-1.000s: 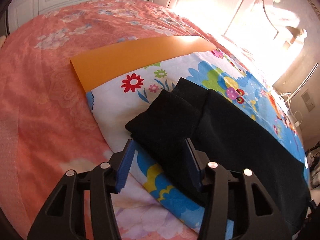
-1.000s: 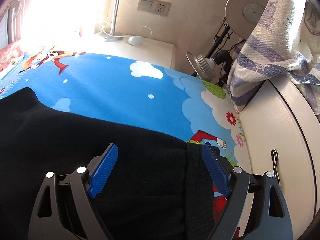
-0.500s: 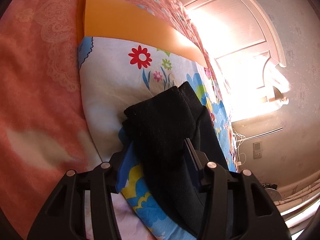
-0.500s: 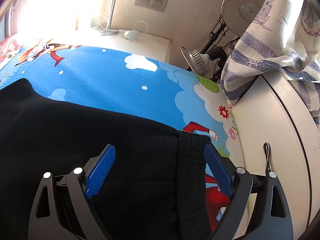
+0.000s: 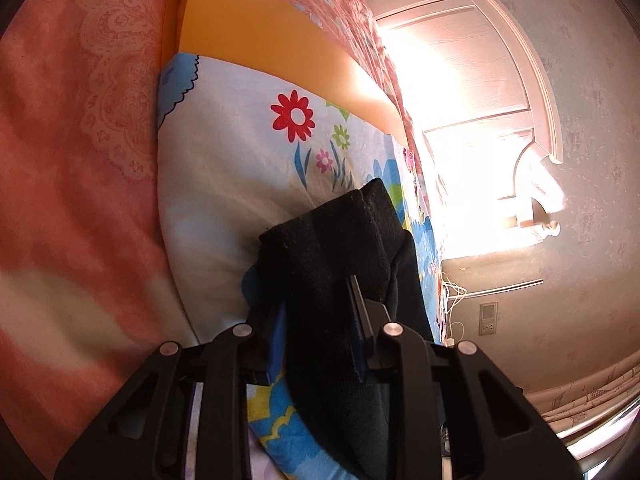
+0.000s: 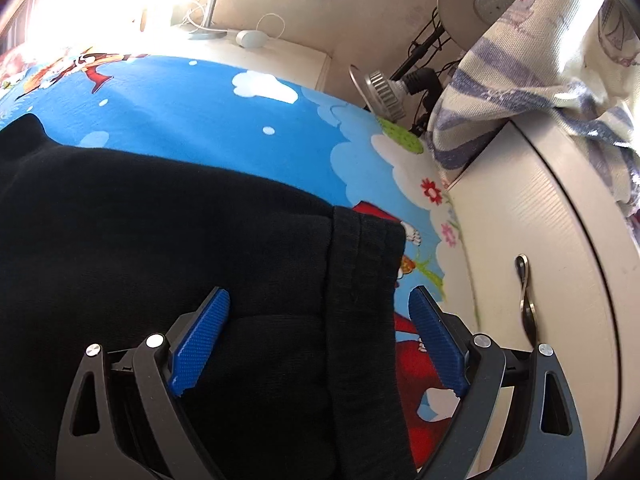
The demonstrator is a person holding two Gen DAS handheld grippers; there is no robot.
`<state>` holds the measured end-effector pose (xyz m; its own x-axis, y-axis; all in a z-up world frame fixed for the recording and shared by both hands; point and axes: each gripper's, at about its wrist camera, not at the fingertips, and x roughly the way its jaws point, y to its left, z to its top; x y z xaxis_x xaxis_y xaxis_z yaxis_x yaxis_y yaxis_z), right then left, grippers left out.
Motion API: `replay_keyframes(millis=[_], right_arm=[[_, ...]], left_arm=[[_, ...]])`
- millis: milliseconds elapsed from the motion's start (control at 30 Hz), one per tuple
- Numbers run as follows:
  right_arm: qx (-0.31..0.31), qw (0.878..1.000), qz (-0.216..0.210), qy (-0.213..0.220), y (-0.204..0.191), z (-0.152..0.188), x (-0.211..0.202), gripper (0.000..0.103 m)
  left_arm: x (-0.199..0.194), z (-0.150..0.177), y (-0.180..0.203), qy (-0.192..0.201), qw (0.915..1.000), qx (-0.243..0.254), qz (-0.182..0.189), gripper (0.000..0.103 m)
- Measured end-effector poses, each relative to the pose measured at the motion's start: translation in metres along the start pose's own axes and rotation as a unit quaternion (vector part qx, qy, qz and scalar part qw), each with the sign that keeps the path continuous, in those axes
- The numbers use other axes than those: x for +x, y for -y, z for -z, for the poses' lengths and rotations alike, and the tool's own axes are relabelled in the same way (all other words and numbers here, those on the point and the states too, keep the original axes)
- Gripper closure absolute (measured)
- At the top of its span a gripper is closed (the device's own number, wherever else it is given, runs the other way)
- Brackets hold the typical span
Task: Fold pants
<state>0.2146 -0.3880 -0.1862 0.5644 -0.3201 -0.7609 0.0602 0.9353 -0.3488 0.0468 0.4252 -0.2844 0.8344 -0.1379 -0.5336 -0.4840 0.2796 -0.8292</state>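
The black pants (image 6: 160,248) lie on a cartoon-print blanket (image 6: 192,120) on the bed. In the left wrist view my left gripper (image 5: 318,304) is shut on the pants' leg cuffs (image 5: 332,248), with both blue pads pressed into the black cloth. In the right wrist view my right gripper (image 6: 320,308) is open, its blue pads on either side of the pants' waistband (image 6: 364,264), which lies flat between them.
An orange sheet (image 5: 256,40) and a pink floral bedspread (image 5: 80,140) lie beyond the blanket (image 5: 240,168). A white cabinet with a metal handle (image 6: 524,292) stands close on the right. A bedside table (image 6: 260,52), a lamp (image 6: 384,88) and a striped cloth (image 6: 520,72) are behind.
My left gripper has closed on the leg cuffs and tilted. My right gripper has moved forward over the waistband and stayed open.
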Motion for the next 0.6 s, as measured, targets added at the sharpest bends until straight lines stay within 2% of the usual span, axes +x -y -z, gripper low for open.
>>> replay_keyframes(millis=[67,200,267,333,400,467,533,567,600], right_arm=[[0.03,0.999,-0.02,-0.009,0.01,0.001,0.003,0.014],[0.002,1.0,0.007,-0.005,-0.001,-0.003,-0.005,0.014],[0.002,1.0,0.01,-0.002,-0.003,-0.005,-0.011,0.014],[0.01,1.0,-0.003,0.007,-0.002,-0.006,-0.022,0.014],[0.013,1.0,-0.016,0.019,-0.004,-0.009,-0.037,0.014],[0.006,0.999,-0.028,0.034,-0.009,-0.012,-0.055,0.014],[0.001,0.998,-0.046,0.047,-0.014,-0.018,-0.073,0.014],[0.002,0.997,-0.06,0.052,-0.017,-0.02,-0.082,0.014],[0.004,0.996,-0.073,0.053,-0.02,-0.024,-0.09,0.014]], left_arm=[[-0.001,0.0,-0.001,0.003,1.0,0.003,0.006,0.079],[0.0,-0.002,-0.005,0.005,0.9998,-0.01,0.014,0.074],[0.001,-0.004,-0.002,0.004,0.9999,-0.003,0.01,0.076],[-0.002,-0.003,0.006,0.01,0.9998,0.015,-0.004,0.087],[-0.013,0.001,0.027,0.027,0.9973,0.063,-0.025,0.091],[-0.02,0.007,0.054,0.041,0.9915,0.114,-0.048,0.092],[-0.027,0.016,0.083,0.055,0.9819,0.166,-0.074,0.092],[-0.03,0.024,0.1,0.063,0.9734,0.2,-0.093,0.092],[-0.031,0.035,0.12,0.075,0.9598,0.244,-0.117,0.092]])
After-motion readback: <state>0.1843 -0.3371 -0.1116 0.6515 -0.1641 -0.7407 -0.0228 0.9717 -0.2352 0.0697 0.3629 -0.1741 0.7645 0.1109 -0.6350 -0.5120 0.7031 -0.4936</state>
